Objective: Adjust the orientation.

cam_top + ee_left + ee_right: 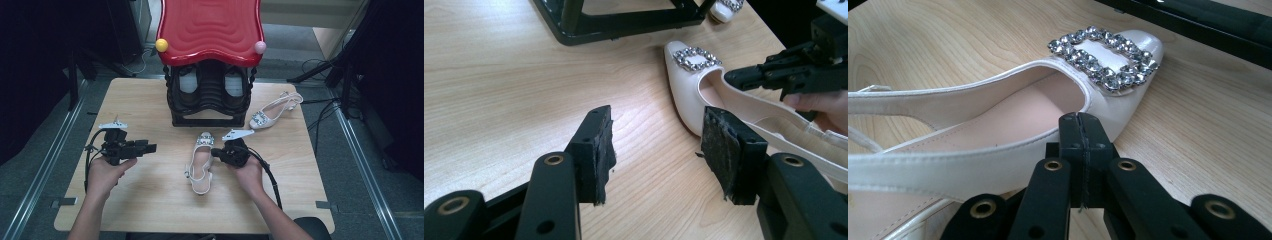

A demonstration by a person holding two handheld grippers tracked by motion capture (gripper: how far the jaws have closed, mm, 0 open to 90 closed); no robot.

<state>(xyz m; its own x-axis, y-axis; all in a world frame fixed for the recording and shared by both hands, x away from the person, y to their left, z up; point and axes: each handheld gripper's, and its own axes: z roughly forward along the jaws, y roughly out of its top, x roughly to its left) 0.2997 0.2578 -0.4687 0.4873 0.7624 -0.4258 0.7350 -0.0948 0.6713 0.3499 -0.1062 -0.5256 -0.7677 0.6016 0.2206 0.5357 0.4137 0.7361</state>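
Right gripper (pixel 216 151) at the near white shoe (pixel 201 165), left gripper (pixel 150 147) idle.
Shoe lies mid-tabletop (pixel 145 200), toe toward the black rack (pixel 210 95); right fingers pressed together with nothing between them, tips at the shoe's side rim near the buckle (pixel 1105 57). Left fingers spread wide, empty, pointing at shoe.

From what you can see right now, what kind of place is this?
Probably a lab or studio set up for recording, not a home. A wooden table stands on grey floor between metal rails, with cables and dark stands around. On it stand a shoe rack and white shoes.
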